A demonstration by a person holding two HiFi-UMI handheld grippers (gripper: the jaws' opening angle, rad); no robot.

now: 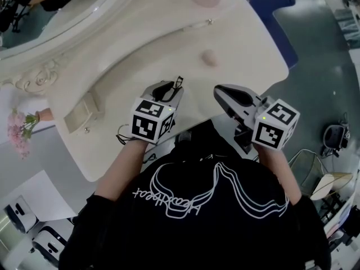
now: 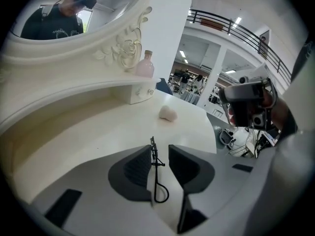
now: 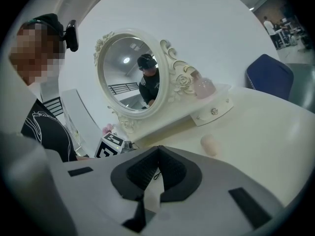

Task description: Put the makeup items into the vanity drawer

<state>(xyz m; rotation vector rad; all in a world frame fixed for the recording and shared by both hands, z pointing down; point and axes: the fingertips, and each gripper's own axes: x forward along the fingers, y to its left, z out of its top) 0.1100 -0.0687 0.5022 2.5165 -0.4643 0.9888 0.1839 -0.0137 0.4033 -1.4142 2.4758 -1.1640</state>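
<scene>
Makeup sponge point(image 1: 209, 58) lies on the worktop point(image 1: 140, 49) at one o'clock from the left hand-held gripper point(image 1: 170, 89), whose jaws stand apart and empty; the right hand-held gripper point(image 1: 220, 92) has its jaws together.

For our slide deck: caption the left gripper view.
Open left gripper faces a makeup sponge on the vanity top.

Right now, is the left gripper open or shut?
Open: in its own view the left gripper shows its two pads standing apart, with white tabletop visible in the gap and nothing pressed between them.
</scene>
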